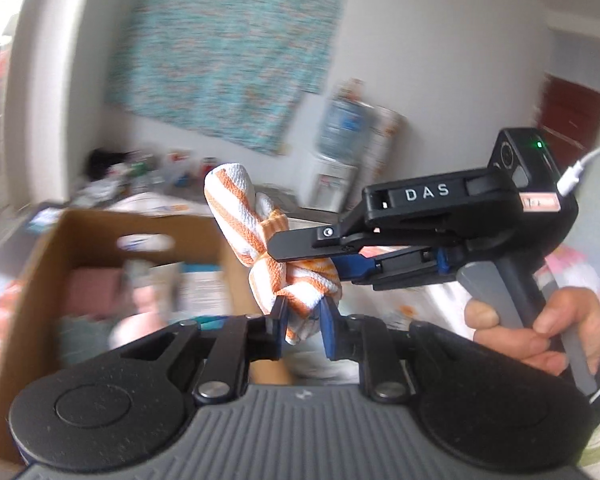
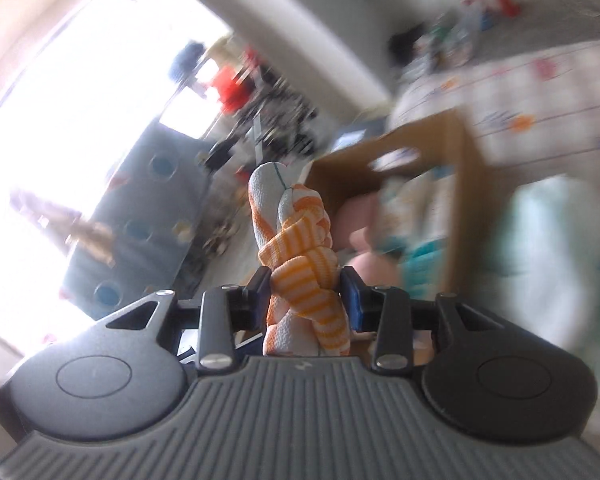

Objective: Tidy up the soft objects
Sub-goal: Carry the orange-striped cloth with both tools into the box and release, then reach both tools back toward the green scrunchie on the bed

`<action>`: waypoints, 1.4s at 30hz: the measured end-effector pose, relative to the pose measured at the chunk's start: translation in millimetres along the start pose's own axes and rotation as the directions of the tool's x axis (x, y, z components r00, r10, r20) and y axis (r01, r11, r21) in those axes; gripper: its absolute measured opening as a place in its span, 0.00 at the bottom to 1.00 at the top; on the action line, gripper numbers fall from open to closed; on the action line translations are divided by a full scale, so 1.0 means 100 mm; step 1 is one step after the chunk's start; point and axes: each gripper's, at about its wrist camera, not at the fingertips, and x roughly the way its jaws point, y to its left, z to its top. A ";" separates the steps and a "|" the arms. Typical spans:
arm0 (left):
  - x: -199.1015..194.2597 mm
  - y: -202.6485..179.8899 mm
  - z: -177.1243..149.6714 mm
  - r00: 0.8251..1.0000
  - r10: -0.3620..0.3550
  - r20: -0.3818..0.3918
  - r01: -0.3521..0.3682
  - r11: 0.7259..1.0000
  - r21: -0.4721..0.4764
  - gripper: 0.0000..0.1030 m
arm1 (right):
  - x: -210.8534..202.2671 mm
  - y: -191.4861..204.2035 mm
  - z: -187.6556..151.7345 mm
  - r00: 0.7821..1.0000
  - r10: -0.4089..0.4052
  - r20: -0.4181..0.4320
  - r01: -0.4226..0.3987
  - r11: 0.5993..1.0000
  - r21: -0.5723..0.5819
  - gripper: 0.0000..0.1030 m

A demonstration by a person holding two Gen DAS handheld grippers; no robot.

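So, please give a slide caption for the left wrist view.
Both hand-held grippers clamp a knotted orange-striped towel above a cardboard box.

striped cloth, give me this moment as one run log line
item: orange and white striped cloth, twisted | left gripper: shut on one end | right gripper: shut on middle | cardboard box: behind, open

— What are those hand tools like?

— The left gripper (image 1: 303,326) has a ribbed grey deck with a round black disc at nine o'clock and another at three, black link arms on silver screws, and blue fingertip pads (image 1: 329,330).

— And the other?

— The right gripper (image 1: 300,255) is black, stamped "DAS", with a grey trigger, a green light and a white cable (image 1: 584,164) at two o'clock. The hand (image 1: 540,328) on it shows no sleeve.
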 end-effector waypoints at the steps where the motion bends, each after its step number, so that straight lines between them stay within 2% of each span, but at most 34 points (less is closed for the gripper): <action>1: -0.06 0.12 -0.01 1.000 0.025 0.001 -0.025 0.999 -0.021 0.18 | 0.16 0.10 0.00 1.000 0.012 -0.027 -0.012 1.000 -0.007 0.35; 6: -0.22 0.63 -0.16 0.991 0.130 -0.044 -0.134 0.984 -0.115 0.18 | 0.93 0.37 -0.11 0.987 0.025 -0.159 -0.026 1.000 -0.007 0.35; 10: -0.18 0.96 -0.32 0.980 0.159 -0.124 -0.179 0.969 -0.171 0.18 | 1.38 0.37 -0.32 0.966 0.000 -0.257 0.003 1.000 0.010 0.35; 15: -0.18 1.18 -0.55 0.958 0.193 -0.213 -0.231 0.958 -0.169 0.18 | 1.82 0.25 -0.53 0.932 -0.031 -0.360 0.048 0.998 0.037 0.35; 19: -0.30 1.31 -0.64 0.950 0.212 -0.227 -0.253 0.952 -0.173 0.22 | 2.13 0.20 -0.65 0.907 -0.041 -0.419 0.072 0.996 0.057 0.35; 24: -0.42 1.35 -0.72 0.949 0.221 -0.223 -0.261 0.951 -0.168 0.22 | 2.45 0.20 -0.81 0.858 -0.052 -0.511 0.100 0.993 0.066 0.42; 26: -0.42 1.34 -0.72 0.948 0.229 -0.219 -0.266 0.951 -0.158 0.27 | 2.47 0.22 -0.83 0.854 -0.051 -0.518 0.099 0.993 0.065 0.44; 30: -0.40 1.31 -0.71 0.948 0.233 -0.216 -0.266 0.954 -0.140 0.34 | 2.38 0.28 -0.77 0.869 -0.041 -0.493 0.084 0.994 0.064 0.48; 32: -0.40 1.28 -0.70 0.950 0.231 -0.210 -0.263 0.955 -0.138 0.42 | 2.28 0.29 -0.72 0.882 -0.030 -0.469 0.067 0.996 0.064 0.48; 34: -0.40 1.23 -0.69 0.954 0.225 -0.197 -0.255 0.957 -0.140 0.47 | 2.13 0.32 -0.65 0.900 -0.011 -0.435 0.042 0.997 0.061 0.48; 38: -0.38 1.05 -0.64 0.970 0.200 -0.140 -0.219 0.967 -0.134 0.59 | 1.65 0.30 -0.52 0.943 0.041 -0.331 -0.022 0.998 0.062 0.49; 42: -0.22 0.74 -0.57 0.986 0.130 -0.107 -0.141 0.985 -0.099 0.62 | 0.98 0.17 -0.45 0.981 0.058 -0.184 -0.050 0.998 0.049 0.51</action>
